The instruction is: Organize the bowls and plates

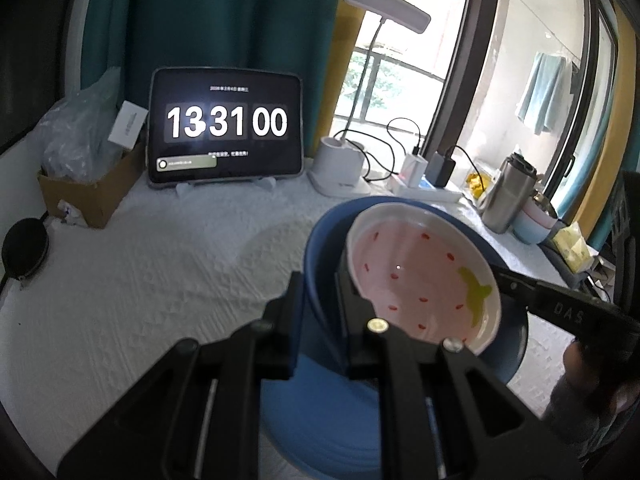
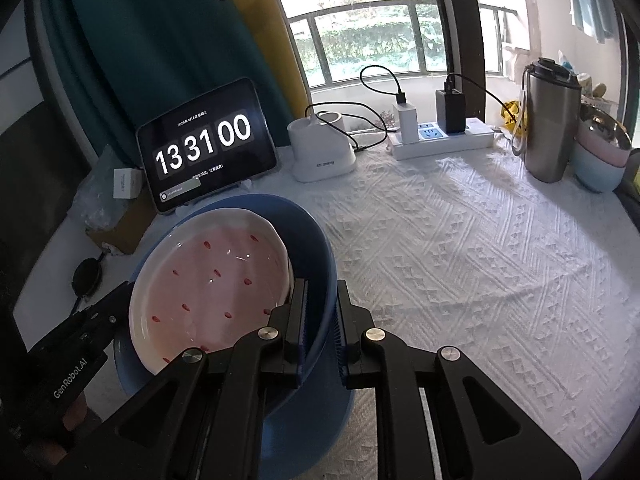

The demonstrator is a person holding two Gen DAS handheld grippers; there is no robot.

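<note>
While both claws pinch its rim, blue bowl (image 2: 316, 248) holds strawberry plate (image 2: 208, 284).

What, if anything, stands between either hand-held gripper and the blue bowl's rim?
Nothing visible does. The left hand-held gripper and the right hand-held gripper each already straddle the blue bowl wall, with the pink strawberry plate tilted inside it.
</note>
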